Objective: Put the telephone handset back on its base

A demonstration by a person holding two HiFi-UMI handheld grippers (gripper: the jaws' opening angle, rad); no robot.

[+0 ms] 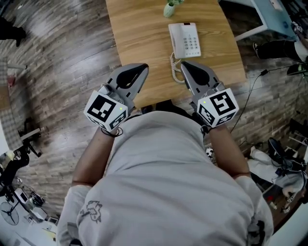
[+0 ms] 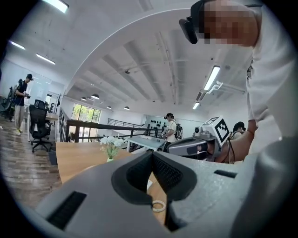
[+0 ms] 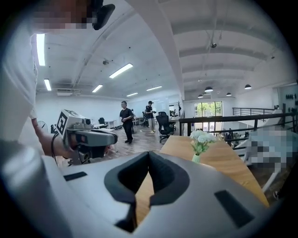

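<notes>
Both the left hand-held gripper [image 1: 142, 70] and right hand-held gripper [image 1: 186, 65], jaws together, flank the telephone cord [image 1: 173, 67].

The white push-button telephone [image 1: 185, 40] lies on the light wooden table [image 1: 139, 38], right of its middle. A small green vase of white flowers [image 1: 169, 8] stands behind it. In front, its white coiled cord [image 1: 175, 69] lies just left of the right gripper [image 1: 184, 64]; the left gripper [image 1: 144, 67] is farther left.
</notes>
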